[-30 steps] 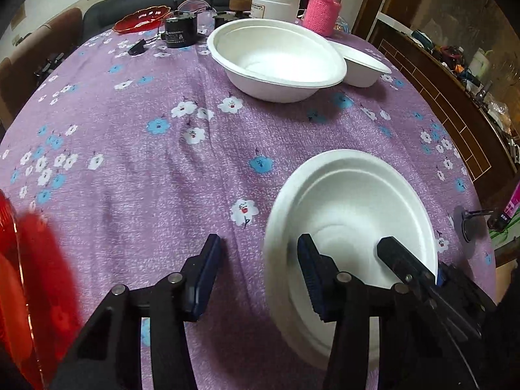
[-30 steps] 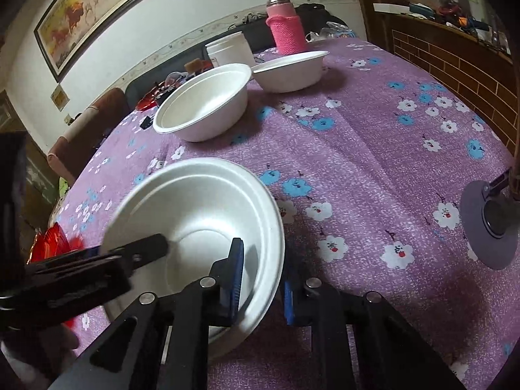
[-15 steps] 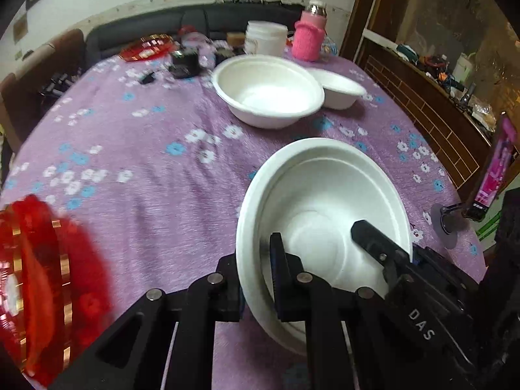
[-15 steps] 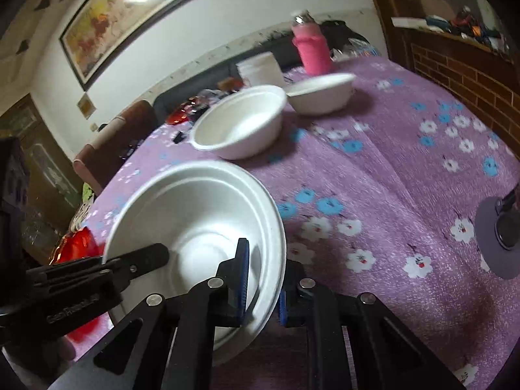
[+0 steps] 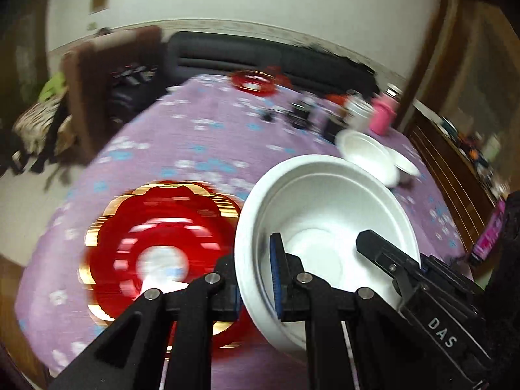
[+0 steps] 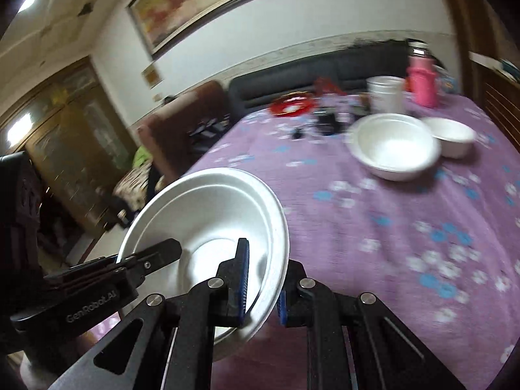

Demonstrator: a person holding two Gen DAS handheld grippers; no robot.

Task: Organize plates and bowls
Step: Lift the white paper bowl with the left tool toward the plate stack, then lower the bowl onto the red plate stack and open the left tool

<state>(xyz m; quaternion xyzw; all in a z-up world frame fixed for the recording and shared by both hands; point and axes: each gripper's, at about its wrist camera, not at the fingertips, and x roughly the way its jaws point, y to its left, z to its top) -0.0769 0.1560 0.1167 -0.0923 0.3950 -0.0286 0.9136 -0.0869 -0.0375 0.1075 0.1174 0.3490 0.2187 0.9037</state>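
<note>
From my left wrist camera, the red plate with the gold scalloped rim (image 5: 162, 243) lies farthest left on the purple flowered tablecloth (image 5: 201, 149), blurred by motion. Just right of it, my left gripper (image 5: 256, 279) is clamped on the near left rim of the white bowl (image 5: 325, 214): one finger outside the wall, the blue-padded one inside. The bowl is lifted and tilted, its left rim overlapping the red plate's right edge in the view; I cannot tell if they touch. On the bowl's right side my right gripper (image 5: 419, 269) pinches the opposite rim, one finger reaching into the bowl. Beyond, toward the far right of the table, sit a larger white bowl (image 5: 367, 156) and a smaller white bowl (image 5: 406, 162) just beside it, with a pink bottle (image 5: 383, 117) behind them.

From my right wrist camera, the held bowl is at lower left with my left gripper entering from the left edge, its finger inside the bowl. My right gripper's jaws are narrowed onto the bowl's right rim. A second red plate (image 6: 292, 105) rests at the far end of the table, and a white tub (image 6: 386, 94) stands beside the pink bottle.
</note>
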